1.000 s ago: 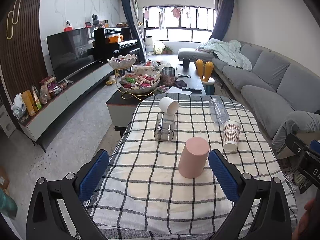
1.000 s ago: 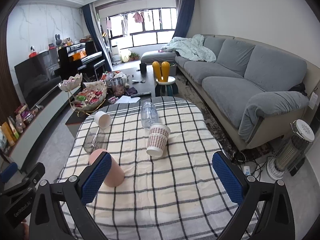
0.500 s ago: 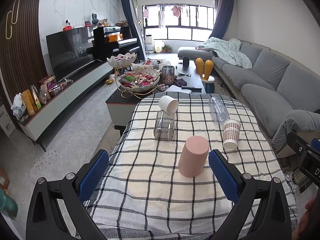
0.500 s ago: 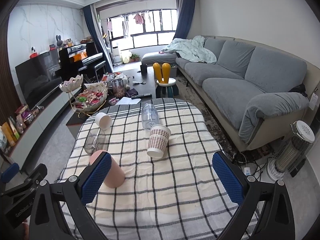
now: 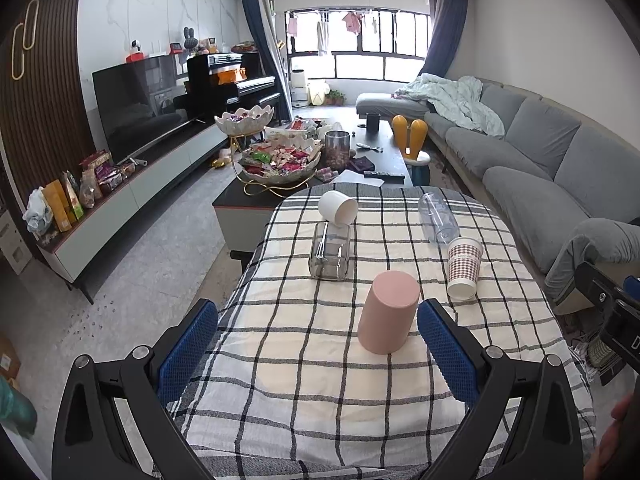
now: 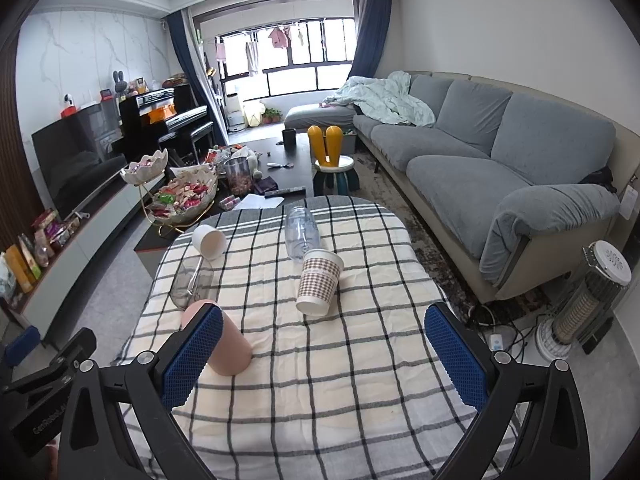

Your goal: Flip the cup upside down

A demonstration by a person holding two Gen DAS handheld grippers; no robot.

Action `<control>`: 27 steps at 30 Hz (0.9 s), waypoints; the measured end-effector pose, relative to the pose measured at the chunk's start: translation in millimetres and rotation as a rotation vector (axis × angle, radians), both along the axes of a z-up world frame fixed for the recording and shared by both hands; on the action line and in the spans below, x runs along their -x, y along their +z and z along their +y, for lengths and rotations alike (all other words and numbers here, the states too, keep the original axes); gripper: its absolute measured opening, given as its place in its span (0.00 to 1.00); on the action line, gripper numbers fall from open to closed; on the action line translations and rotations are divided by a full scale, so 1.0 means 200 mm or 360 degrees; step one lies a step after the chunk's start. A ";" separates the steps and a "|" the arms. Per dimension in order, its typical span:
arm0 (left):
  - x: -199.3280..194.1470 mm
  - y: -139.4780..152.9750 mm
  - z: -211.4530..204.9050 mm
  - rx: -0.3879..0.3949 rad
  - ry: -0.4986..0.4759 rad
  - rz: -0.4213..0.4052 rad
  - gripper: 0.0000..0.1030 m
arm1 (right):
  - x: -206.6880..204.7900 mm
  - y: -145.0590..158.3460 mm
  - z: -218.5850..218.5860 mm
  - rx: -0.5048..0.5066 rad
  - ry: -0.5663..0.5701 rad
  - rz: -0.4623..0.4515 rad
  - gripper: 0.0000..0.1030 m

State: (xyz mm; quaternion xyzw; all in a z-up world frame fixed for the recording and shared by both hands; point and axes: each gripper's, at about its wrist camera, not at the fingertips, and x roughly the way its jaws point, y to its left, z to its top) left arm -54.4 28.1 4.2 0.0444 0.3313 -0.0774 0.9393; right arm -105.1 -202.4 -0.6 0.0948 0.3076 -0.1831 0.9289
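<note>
Pink cup (image 5: 387,313) stands mouth-down on the checked cloth (image 5: 304,376), near the left gripper (image 5: 316,346); both it and the right gripper (image 6: 324,354) gape empty. Beyond, the patterned paper cup (image 6: 319,283) leans and could topple if nudged. Only the right view shows the heater (image 6: 586,302).

Daylit living room: grey sofa (image 6: 480,152) right, TV (image 5: 136,104) and piano (image 5: 232,80) left, window (image 5: 360,52) at back.
</note>
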 end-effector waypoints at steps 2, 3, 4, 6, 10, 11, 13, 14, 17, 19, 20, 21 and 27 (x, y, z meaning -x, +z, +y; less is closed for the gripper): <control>0.00 0.00 0.00 0.0001 -0.0001 0.0002 0.99 | 0.00 0.00 0.00 -0.0004 0.0001 -0.0001 0.98; 0.00 0.00 0.00 0.0000 0.0000 0.0001 0.99 | 0.00 0.00 0.00 -0.0005 0.0003 -0.0004 0.98; 0.00 0.00 0.00 -0.0001 -0.0002 0.0001 0.99 | 0.00 0.00 0.01 -0.0004 0.0004 -0.0004 0.98; 0.00 0.00 0.00 0.0000 -0.0002 0.0000 0.99 | 0.00 0.00 0.01 -0.0004 0.0007 -0.0005 0.98; 0.00 0.00 0.00 -0.0001 0.0000 0.0001 0.99 | 0.00 0.00 0.01 -0.0006 0.0007 -0.0005 0.98; 0.00 0.00 0.00 -0.0001 -0.0001 0.0000 0.99 | 0.00 0.00 0.02 -0.0007 0.0008 -0.0005 0.98; 0.00 0.00 0.00 -0.0001 -0.0002 -0.0001 0.99 | 0.00 0.00 0.01 -0.0008 0.0007 -0.0003 0.98; 0.00 0.00 0.00 -0.0002 -0.0002 -0.0001 0.99 | 0.00 0.00 0.01 -0.0007 0.0007 -0.0006 0.98; 0.00 0.00 0.00 -0.0002 0.0001 -0.0002 0.99 | 0.00 0.00 0.02 -0.0007 0.0007 -0.0006 0.98; 0.00 0.00 0.00 -0.0003 0.0002 -0.0003 0.99 | 0.00 0.00 0.01 -0.0007 0.0007 -0.0004 0.98; 0.00 0.00 0.00 -0.0004 0.0003 -0.0003 0.99 | 0.00 0.00 0.01 -0.0008 0.0007 -0.0005 0.98; 0.00 0.00 0.00 -0.0005 0.0004 -0.0004 0.99 | 0.00 0.00 0.02 -0.0009 0.0008 -0.0004 0.98; 0.00 0.00 0.00 -0.0003 0.0005 -0.0004 0.99 | 0.00 0.00 0.01 -0.0008 0.0007 -0.0005 0.98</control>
